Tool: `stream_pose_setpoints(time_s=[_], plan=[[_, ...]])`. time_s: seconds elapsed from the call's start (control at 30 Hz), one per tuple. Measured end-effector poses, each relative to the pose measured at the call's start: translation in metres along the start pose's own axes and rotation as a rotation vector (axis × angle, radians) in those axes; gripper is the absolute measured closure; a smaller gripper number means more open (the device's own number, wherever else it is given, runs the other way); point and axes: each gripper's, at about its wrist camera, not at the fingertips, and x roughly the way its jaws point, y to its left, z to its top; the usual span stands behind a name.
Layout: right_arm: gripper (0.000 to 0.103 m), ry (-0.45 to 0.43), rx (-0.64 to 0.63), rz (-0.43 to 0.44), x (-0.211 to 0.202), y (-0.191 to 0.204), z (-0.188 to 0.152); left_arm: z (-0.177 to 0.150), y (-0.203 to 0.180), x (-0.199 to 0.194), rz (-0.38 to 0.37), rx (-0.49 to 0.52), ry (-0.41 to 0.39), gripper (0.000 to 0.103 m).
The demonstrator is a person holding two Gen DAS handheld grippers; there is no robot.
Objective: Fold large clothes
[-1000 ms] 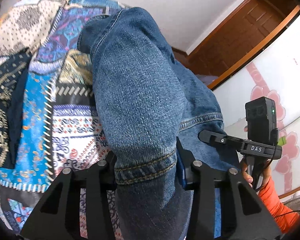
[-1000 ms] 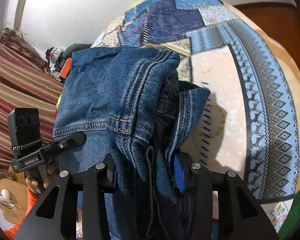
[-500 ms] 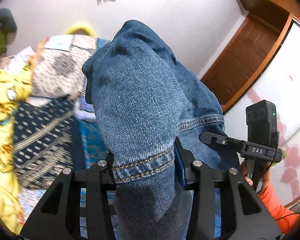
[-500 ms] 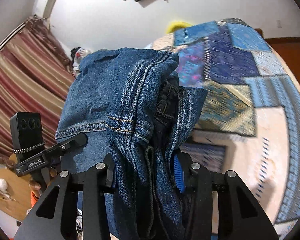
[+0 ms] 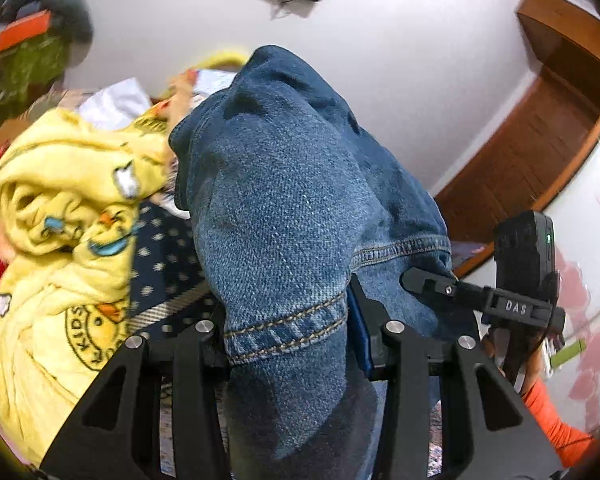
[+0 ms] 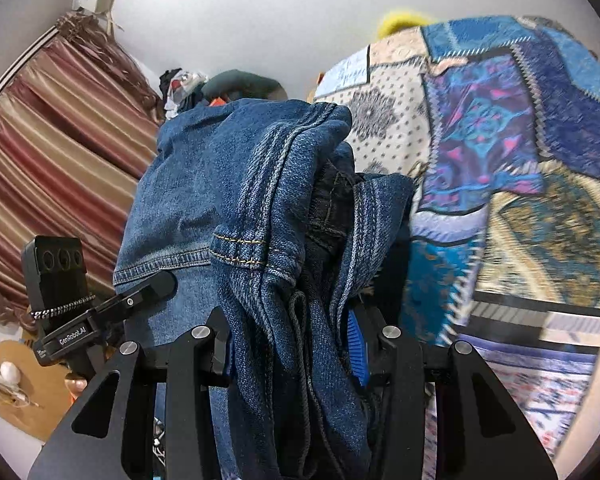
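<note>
A pair of blue denim jeans point(image 5: 284, 216) is bunched between the two grippers and held up above the bed. My left gripper point(image 5: 288, 332) is shut on a hemmed fold of the jeans. My right gripper point(image 6: 292, 332) is shut on another thick bunch of the jeans point(image 6: 260, 208), with seams and darker inner layers showing. The right gripper shows at the right of the left wrist view point(image 5: 516, 304). The left gripper shows at the left of the right wrist view point(image 6: 72, 328).
A patchwork bedspread point(image 6: 500, 160) covers the bed to the right. A yellow printed blanket point(image 5: 60, 264) is heaped at the left, on a dark dotted cloth point(image 5: 164, 264). Striped curtains point(image 6: 52, 152) hang at the left. A wooden door point(image 5: 532, 148) stands at the right.
Both grippers have tilted up and moved toward the head of the bed with the jeans. The yellow blanket heap has come into the left wrist view. Both grips are unchanged.
</note>
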Motion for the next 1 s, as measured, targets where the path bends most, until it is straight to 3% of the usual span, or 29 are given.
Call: stream_pose_setpoints(time_s=[0.27, 0.33, 0.43, 0.5, 0.63, 0.87, 1.0], plan=[[0.064, 0.043, 0.046, -0.053, 0.074, -0.017, -0.008, 0.0, 0.063, 0.055, 0.042, -0.076, 0.063, 0.061], [0.064, 0.052, 0.051, -0.085, 0.087, -0.025, -0.01, -0.003, 0.074, 0.08, 0.073, -0.087, 0.111, 0.061], [0.064, 0.077, 0.064, -0.12, 0.101, -0.038, -0.014, -0.009, 0.085, 0.1, 0.104, -0.096, 0.123, 0.055], [0.063, 0.075, 0.056, -0.125, 0.103, -0.04, -0.016, -0.011, 0.084, 0.1, 0.096, -0.091, 0.102, 0.049], [0.057, 0.099, 0.01, -0.149, 0.101, -0.035, -0.018, -0.022, 0.08, 0.096, 0.149, -0.077, 0.107, 0.037], [0.054, 0.096, -0.102, -0.234, 0.077, -0.015, -0.032, -0.035, 0.057, 0.06, 0.241, -0.064, 0.079, 0.037], [0.053, 0.05, -0.172, -0.251, 0.058, 0.002, -0.043, -0.047, 0.03, 0.042, 0.346, 0.057, 0.041, 0.037]])
